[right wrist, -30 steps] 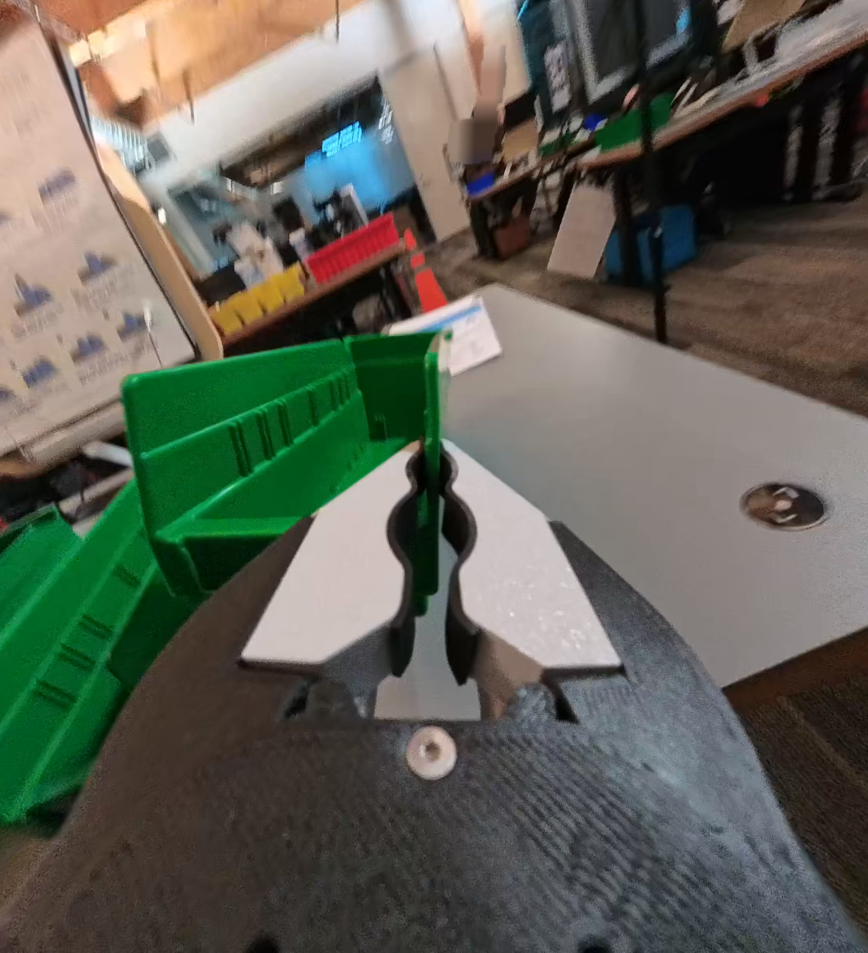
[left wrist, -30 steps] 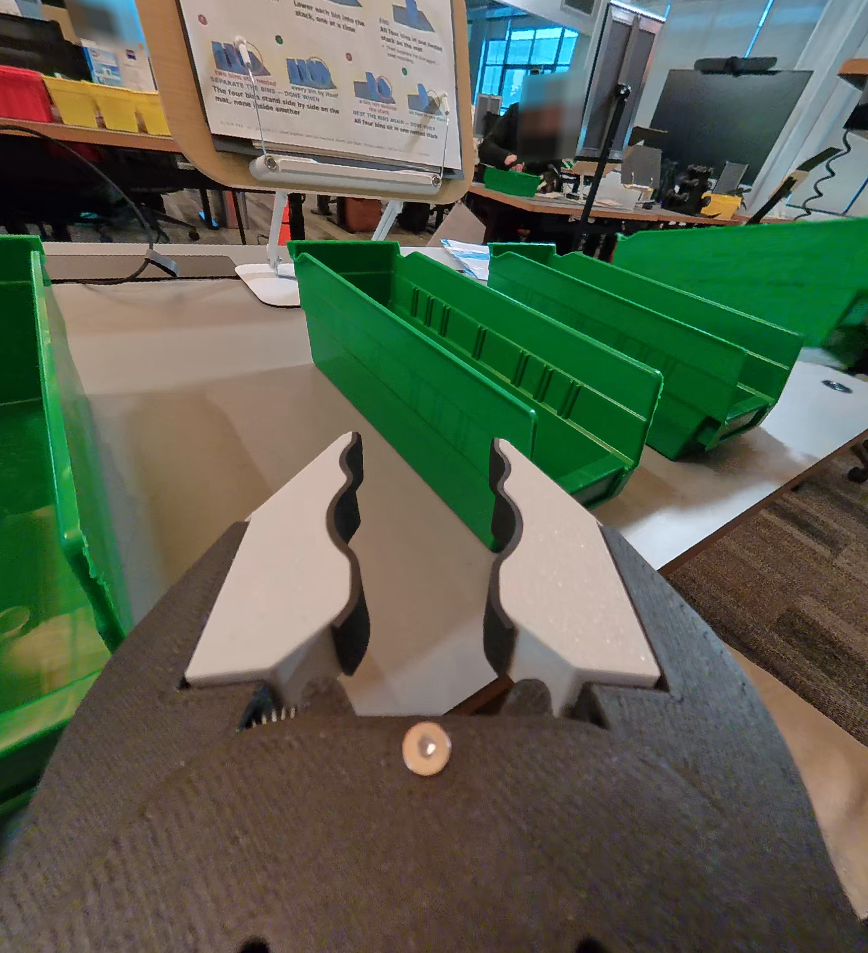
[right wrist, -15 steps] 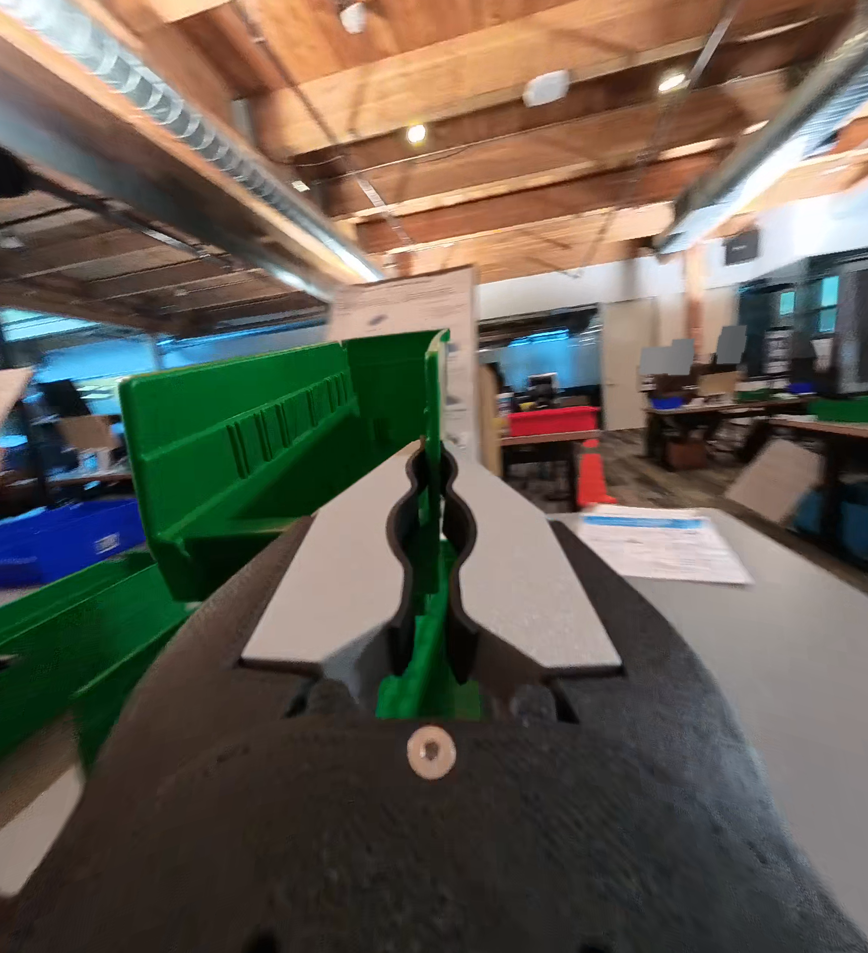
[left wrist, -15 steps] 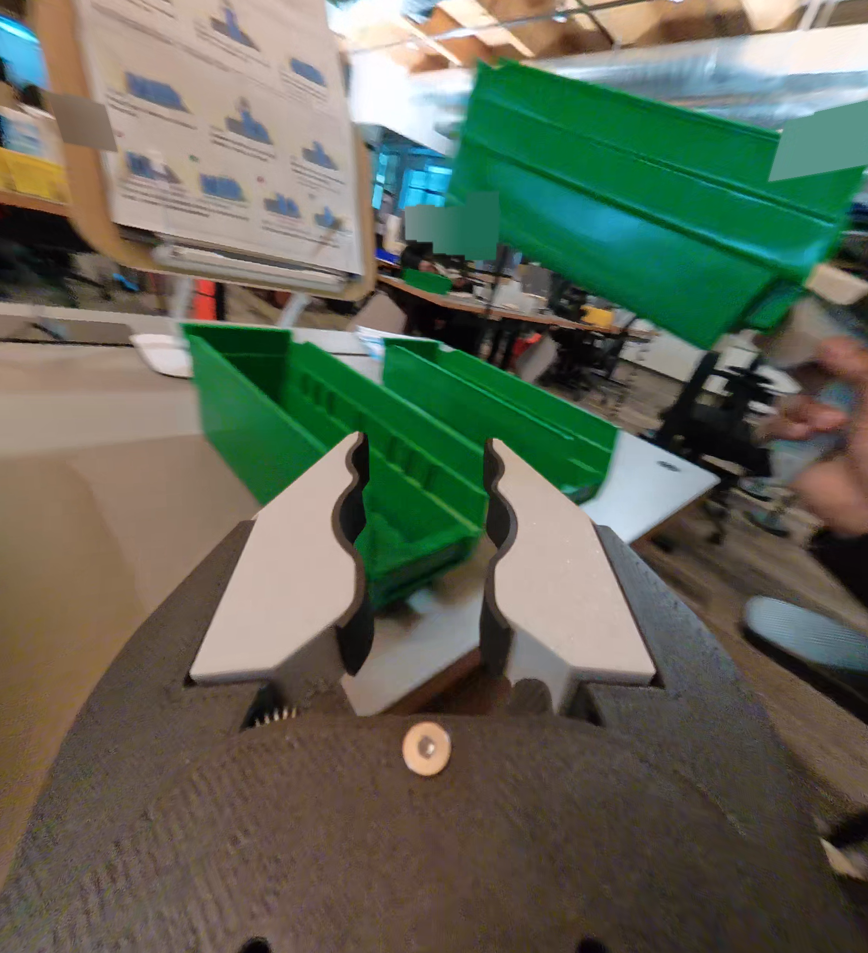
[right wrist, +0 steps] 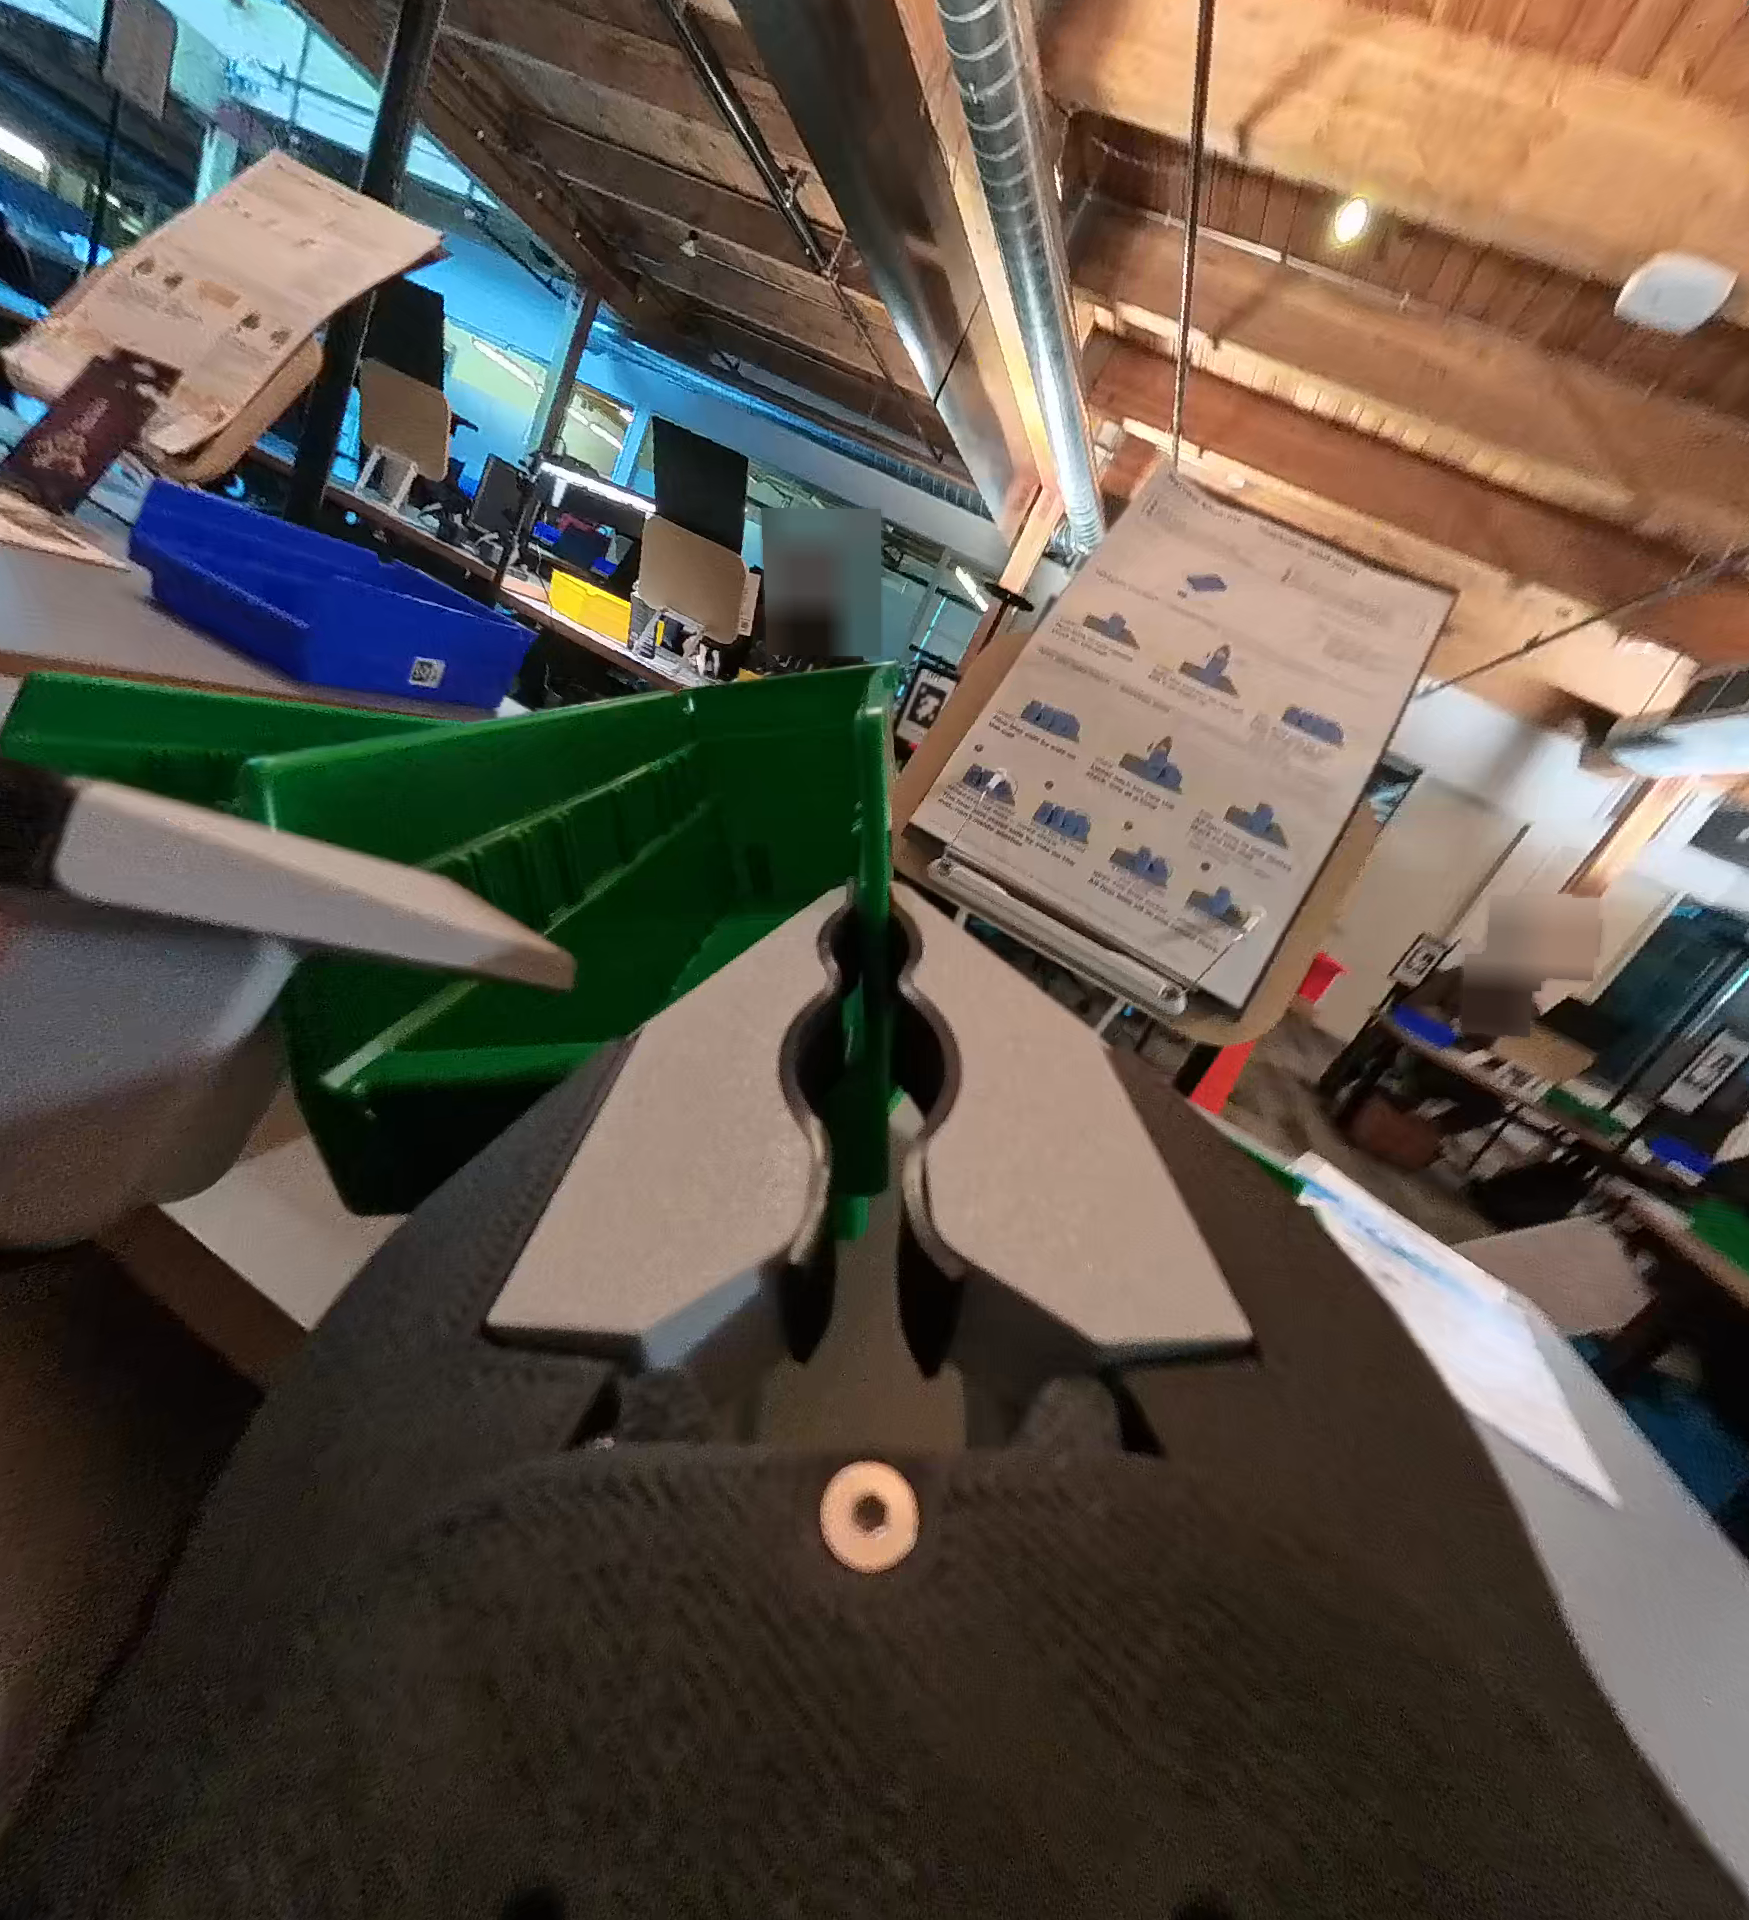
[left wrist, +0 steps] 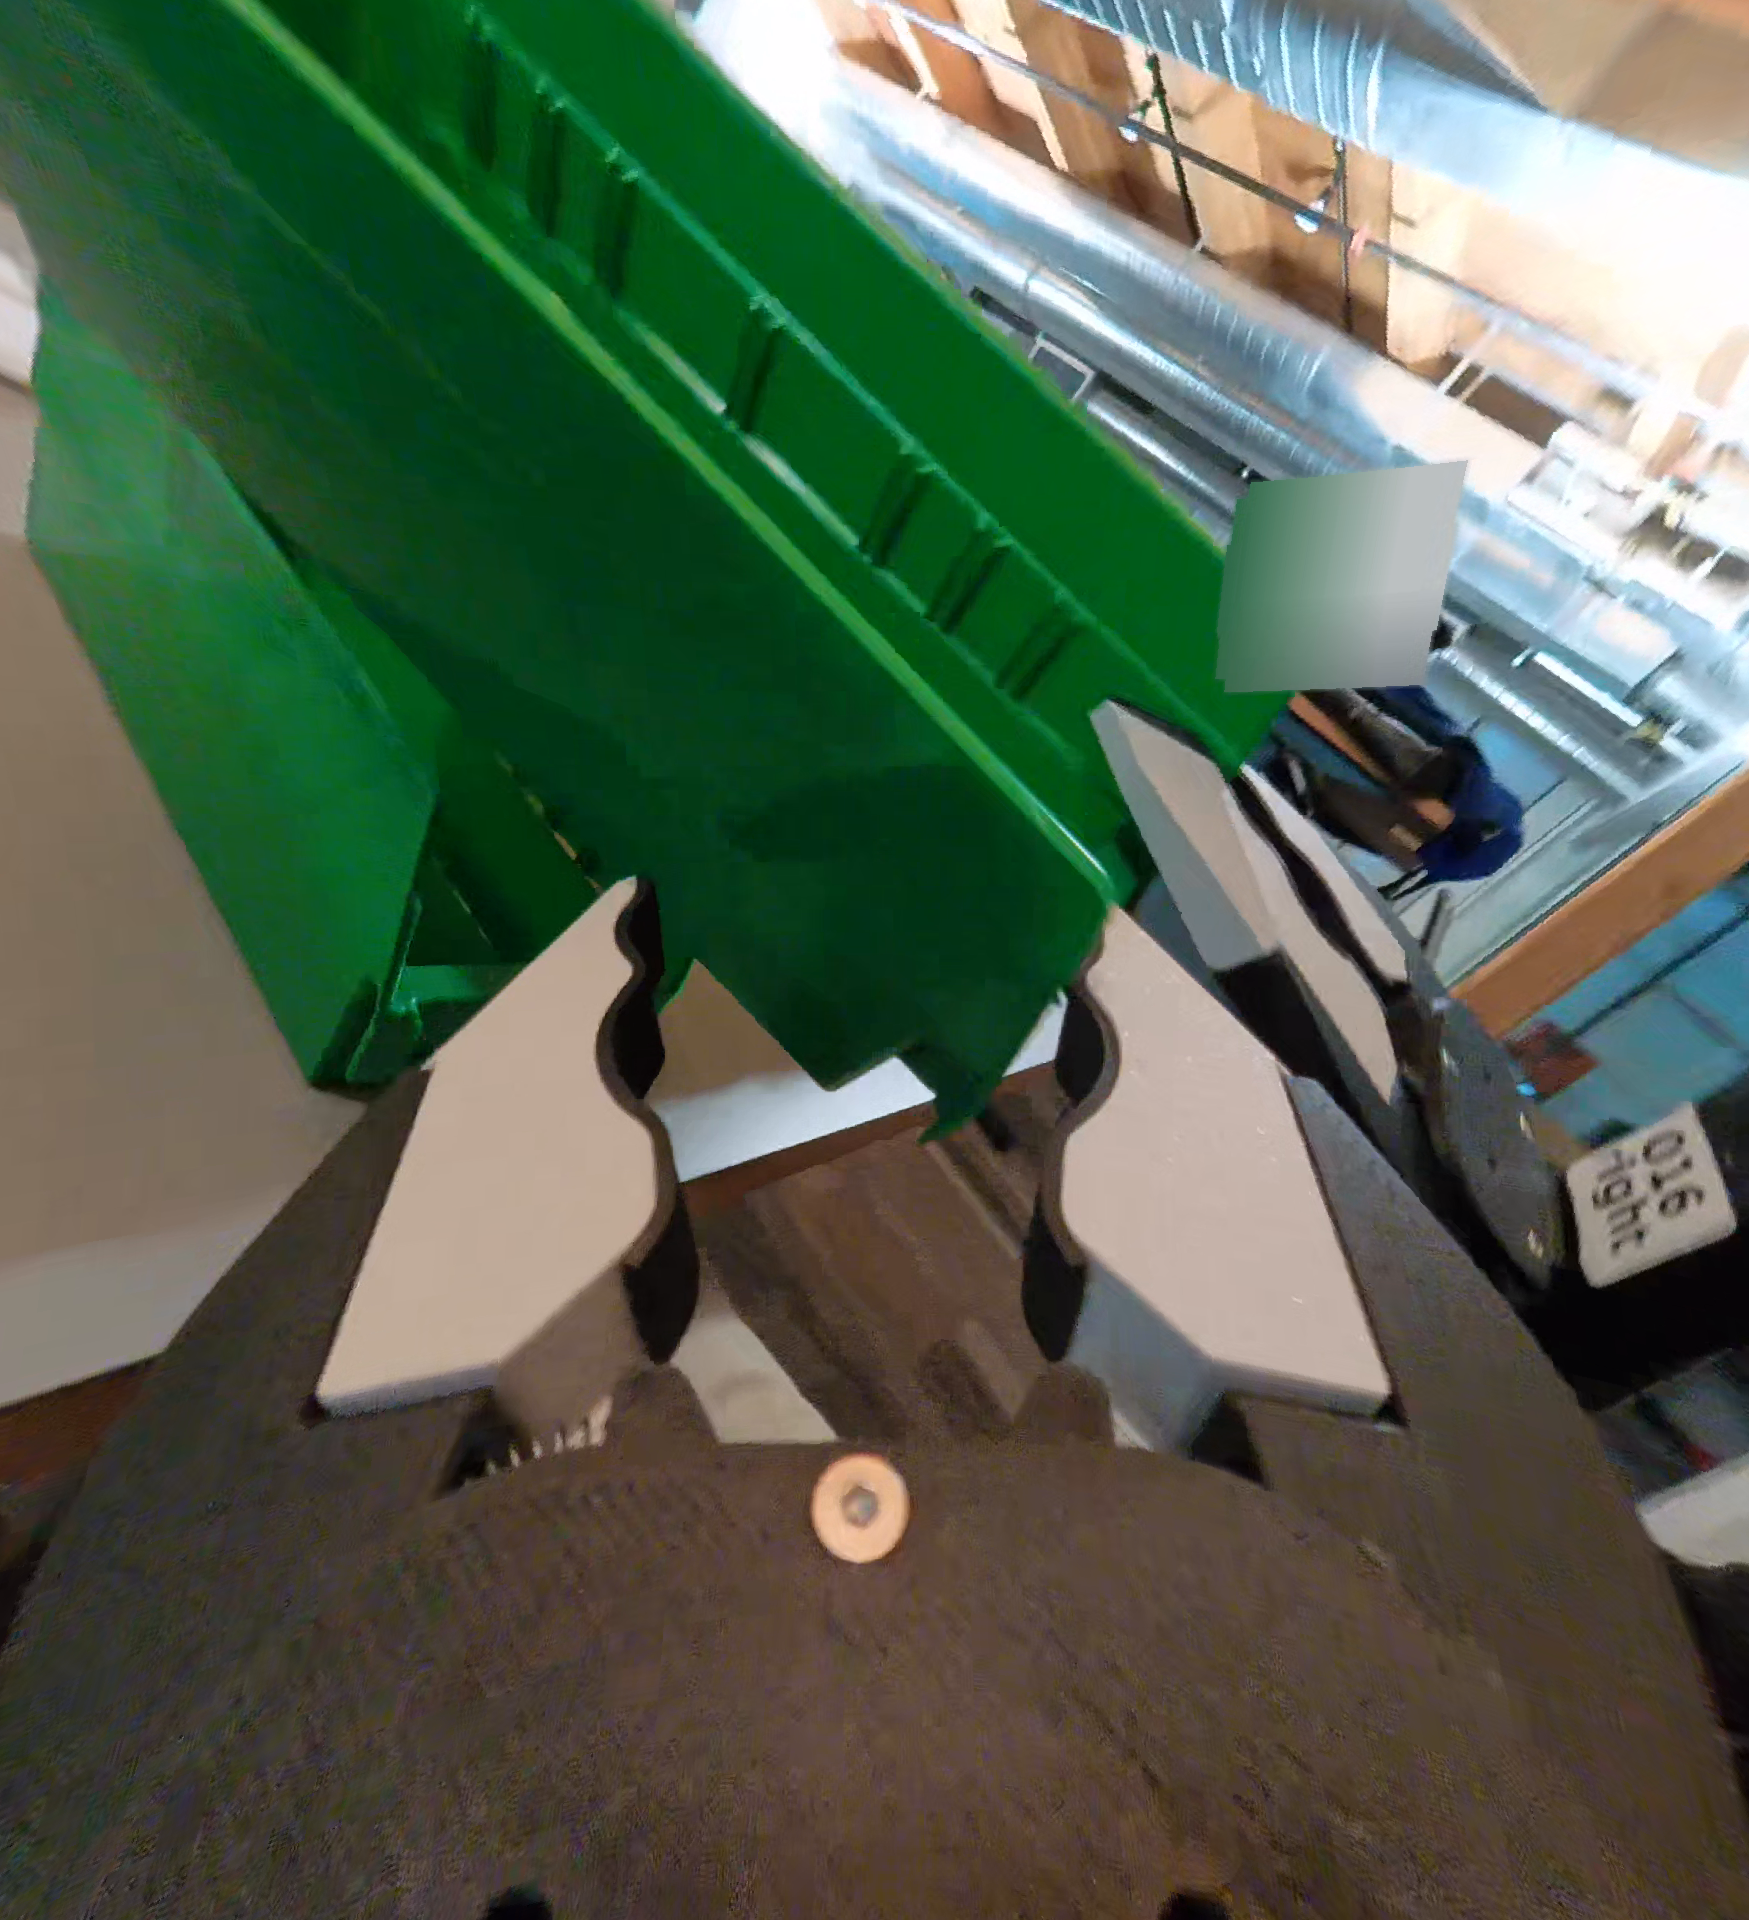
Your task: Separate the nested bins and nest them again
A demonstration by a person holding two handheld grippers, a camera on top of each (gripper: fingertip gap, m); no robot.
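My right gripper [right wrist: 875,920] is shut on the side wall of a long green bin [right wrist: 558,894] and holds it tilted in the air. In the left wrist view this held bin [left wrist: 745,644] fills the upper middle, with the right gripper [left wrist: 1223,831] clamped on its right wall. My left gripper [left wrist: 859,966] is open, its fingertips just under the held bin's near end, apart from it. One of its fingers [right wrist: 309,894] shows at the left of the right wrist view. A second green bin [left wrist: 226,675] stands on the table below and left of the held one.
The grey table [left wrist: 70,1039] ends at a wooden front edge, with carpet below. Blue bins [right wrist: 330,613] sit on a far table. An instruction board [right wrist: 1182,748] stands behind the bins, and a sheet of paper [right wrist: 1452,1340] lies on the table at right.
The right gripper has lifted its bin off the table and swung it up and leftward over the others. The left gripper has risen to the held bin's near end and opened wider.
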